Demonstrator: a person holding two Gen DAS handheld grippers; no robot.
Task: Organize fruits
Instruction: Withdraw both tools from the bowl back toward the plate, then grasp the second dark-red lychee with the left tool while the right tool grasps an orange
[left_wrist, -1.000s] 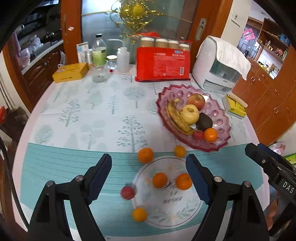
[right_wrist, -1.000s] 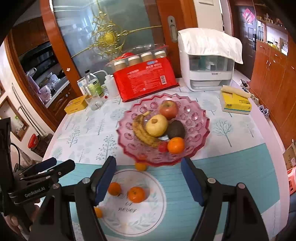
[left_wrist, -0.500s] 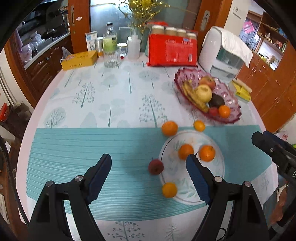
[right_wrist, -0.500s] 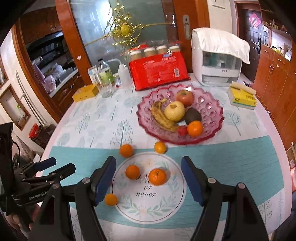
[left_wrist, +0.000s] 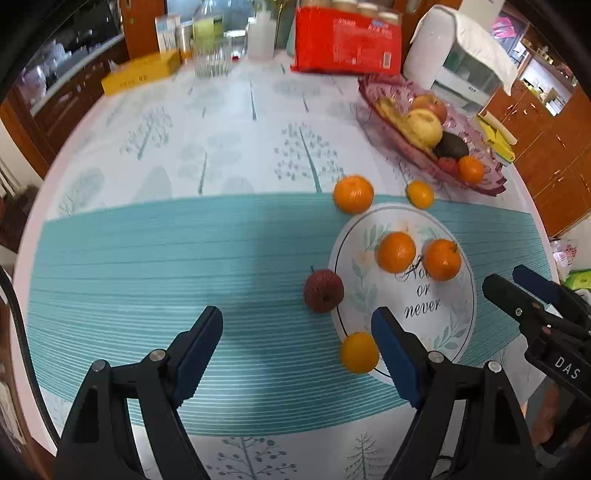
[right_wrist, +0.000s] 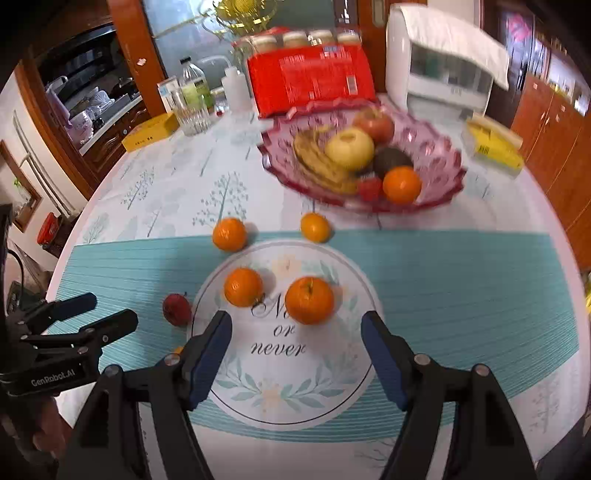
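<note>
— What are the claws doing?
— The left gripper (left_wrist: 295, 336) and right gripper (right_wrist: 295, 341) are both hovering spread wide, gripping nothing.
— And the fruit?
— Two round oranges (right_wrist: 309, 300) are sitting on the white printed circle (right_wrist: 291, 373); a dark red fruit (left_wrist: 323, 290) is lying just beside its edge. Farther back, the pink glass fruit bowl (right_wrist: 436, 147) is holding a banana, apples and more.

Two oranges (right_wrist: 243, 287) sat side by side on the white printed circle (right_wrist: 291, 391) of the bench cloth, with a dark red lychee-like fruit (left_wrist: 324, 290) touching its left edge and a small orange (left_wrist: 359, 352) on its near rim. Two more oranges (right_wrist: 229, 234) lay just beyond the circle. Behind them a pink glass bowl (right_wrist: 439, 147) held bananas (right_wrist: 317, 162), a yellow apple, a red apple, an avocado, a small red fruit and an orange.
</note>
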